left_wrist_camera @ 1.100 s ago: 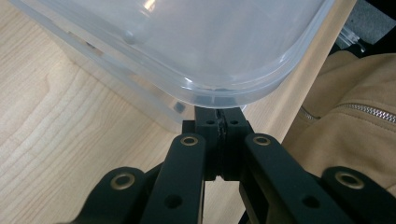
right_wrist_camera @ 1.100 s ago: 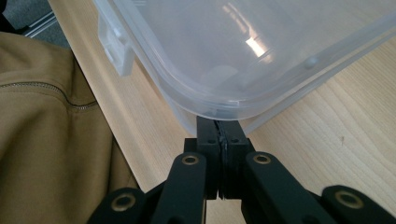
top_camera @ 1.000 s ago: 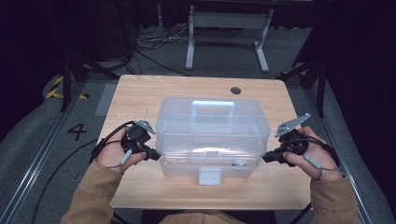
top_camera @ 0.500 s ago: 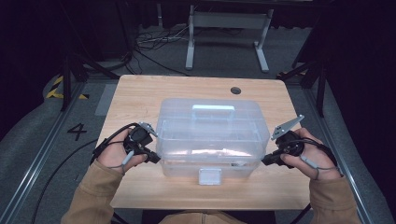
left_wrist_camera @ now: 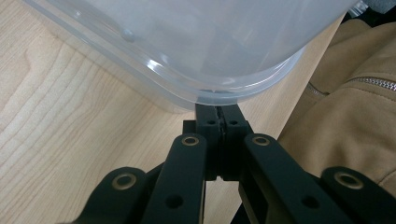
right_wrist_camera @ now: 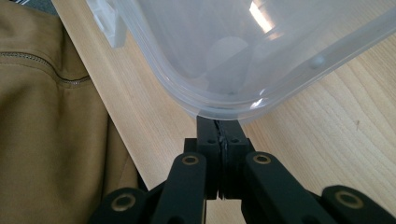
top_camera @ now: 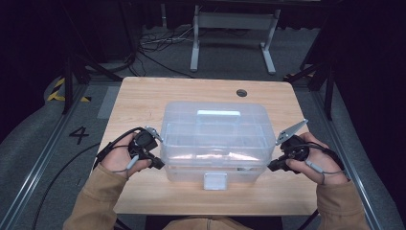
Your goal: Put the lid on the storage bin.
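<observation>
The clear box (top_camera: 214,141) at the middle of the bench (top_camera: 143,96) is being braced under its rim by the left gripper (top_camera: 155,162) and right gripper (top_camera: 273,166), jaws fully closed on nothing, and is best being lifted evenly to stay level.

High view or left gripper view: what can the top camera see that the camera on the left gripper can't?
High view: the whole clear plastic box with its lid handle and front latch, both hands, the right gripper and the floor beyond the table.

Left gripper view: up close, the left gripper with jaws pressed together, tips tucked under the box's rounded bottom corner, and a jacket zip.

Both: the box, the wooden table, tan sleeves.
</observation>
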### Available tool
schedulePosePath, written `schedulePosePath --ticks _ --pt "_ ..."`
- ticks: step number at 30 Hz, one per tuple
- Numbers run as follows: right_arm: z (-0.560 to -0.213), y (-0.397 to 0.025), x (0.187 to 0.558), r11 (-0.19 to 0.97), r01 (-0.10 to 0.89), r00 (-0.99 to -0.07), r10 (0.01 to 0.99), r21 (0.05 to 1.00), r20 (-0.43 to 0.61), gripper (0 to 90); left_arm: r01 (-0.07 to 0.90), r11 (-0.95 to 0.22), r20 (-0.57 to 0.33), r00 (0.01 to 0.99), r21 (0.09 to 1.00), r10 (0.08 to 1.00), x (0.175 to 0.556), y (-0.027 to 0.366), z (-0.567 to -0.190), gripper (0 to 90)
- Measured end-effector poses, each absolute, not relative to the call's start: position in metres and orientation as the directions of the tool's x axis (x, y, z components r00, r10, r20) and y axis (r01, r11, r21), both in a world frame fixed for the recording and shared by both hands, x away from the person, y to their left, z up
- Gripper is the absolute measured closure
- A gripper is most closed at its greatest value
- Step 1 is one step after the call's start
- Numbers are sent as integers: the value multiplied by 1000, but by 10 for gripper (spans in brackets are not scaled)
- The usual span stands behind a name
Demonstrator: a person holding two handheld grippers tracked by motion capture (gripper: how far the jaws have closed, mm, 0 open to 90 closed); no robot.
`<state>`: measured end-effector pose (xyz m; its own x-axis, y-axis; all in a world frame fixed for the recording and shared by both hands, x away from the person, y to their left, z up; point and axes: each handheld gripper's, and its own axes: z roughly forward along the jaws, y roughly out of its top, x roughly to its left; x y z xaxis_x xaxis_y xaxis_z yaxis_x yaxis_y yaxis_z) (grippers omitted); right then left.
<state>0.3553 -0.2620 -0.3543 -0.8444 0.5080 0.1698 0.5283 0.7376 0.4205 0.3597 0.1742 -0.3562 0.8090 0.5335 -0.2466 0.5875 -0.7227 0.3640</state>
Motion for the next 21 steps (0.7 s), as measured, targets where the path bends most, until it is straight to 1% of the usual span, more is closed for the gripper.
schedulePosePath --ticks 3,7,10,13,21 --pt "-355 -261 355 740 533 -842 512 410 170 893 591 -723 -250 806 356 536 359 175 -357 895" --pt "-359 -261 355 754 543 -837 521 370 166 889 595 -740 -249 804 315 541 359 178 -359 894" --pt "-362 -261 356 755 553 -832 528 353 173 873 602 -731 -264 798 322 542 360 180 -359 892" --pt "-365 -262 356 766 563 -826 538 310 169 862 601 -732 -271 799 320 537 360 180 -360 892" --pt "-364 -261 355 768 551 -834 523 326 176 846 599 -737 -275 800 314 533 360 179 -361 865"
